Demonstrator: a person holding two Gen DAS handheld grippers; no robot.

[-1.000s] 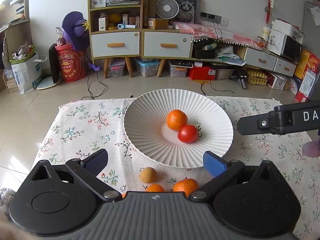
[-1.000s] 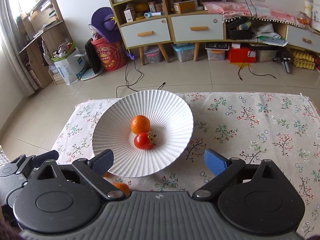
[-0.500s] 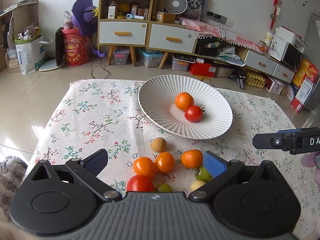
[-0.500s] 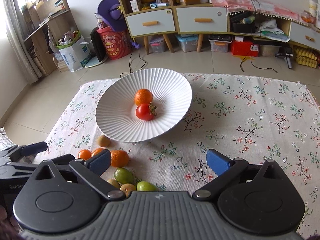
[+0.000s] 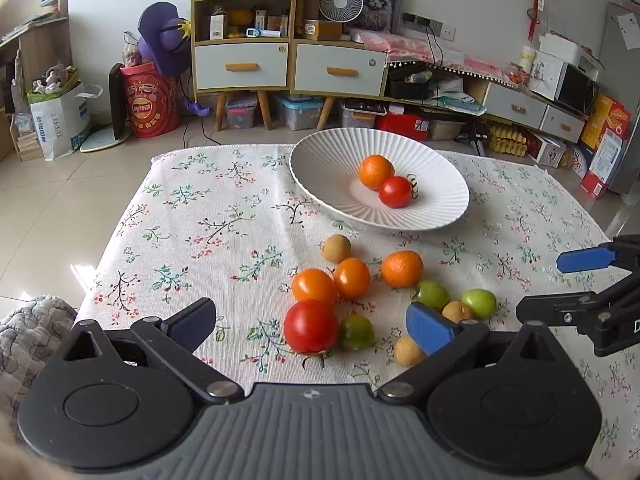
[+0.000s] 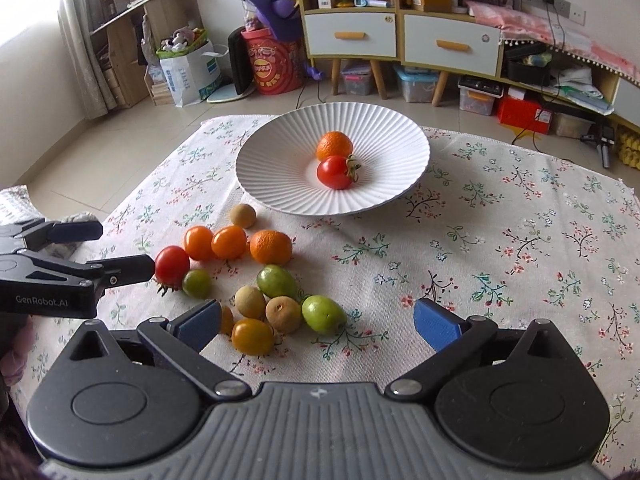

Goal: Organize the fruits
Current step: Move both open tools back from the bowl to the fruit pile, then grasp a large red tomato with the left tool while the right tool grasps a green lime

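Your left gripper (image 5: 310,326) hangs with its jaws spread wide and nothing between the blue pads; just beyond them sits a big red tomato (image 5: 311,326) touching a small green fruit (image 5: 357,332) on its right. Your right gripper (image 6: 318,322) is likewise spread wide and empty, low over the near end of the heap, where a yellow-orange tomato (image 6: 253,336), two brown fruits and a green fruit (image 6: 323,314) lie close together. Farther out on the flowered cloth (image 6: 520,240), two orange tomatoes (image 5: 352,278) touch side by side, with a mandarin (image 5: 402,268) just right of them and a brown fruit (image 5: 336,248) beyond. Past the heap, at the far side of the cloth, stands a white ribbed bowl (image 5: 320,160). It holds one mandarin (image 5: 376,171) and one red tomato (image 5: 395,191), touching each other near its middle.
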